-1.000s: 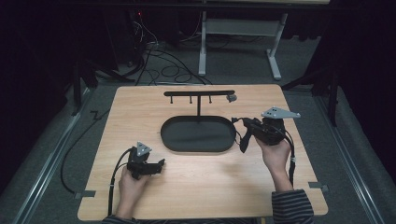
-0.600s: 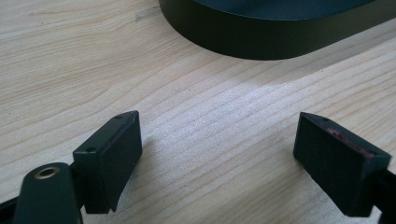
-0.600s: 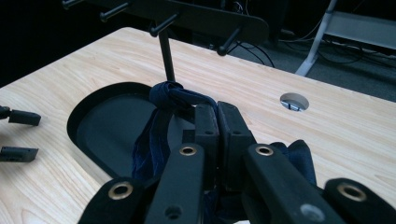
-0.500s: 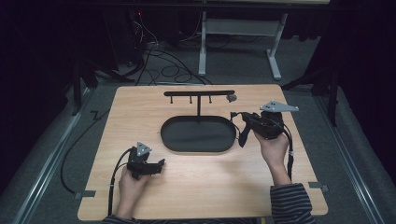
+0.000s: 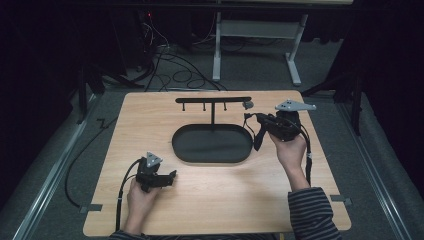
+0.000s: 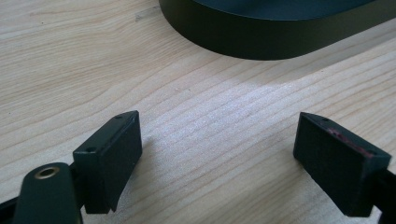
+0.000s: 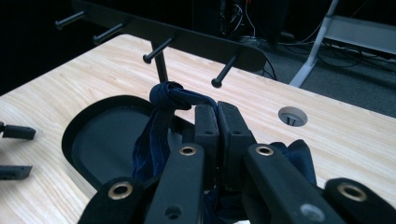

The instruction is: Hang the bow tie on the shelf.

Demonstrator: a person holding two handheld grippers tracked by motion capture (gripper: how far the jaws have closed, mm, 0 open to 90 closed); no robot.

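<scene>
On the wooden worktop [image 5: 210,200] stood a black peg rack [image 7: 173,39] rising from an oval tray [image 5: 212,145], its pegs all bare, so the hanging seemed not yet done. The right gripper [image 7: 217,114] was clamped on a knotted dark blue cloth strap [image 7: 161,116], held near the rack's post over the tray. The left gripper [image 6: 219,154] rested wide and empty just short of the tray.
</scene>
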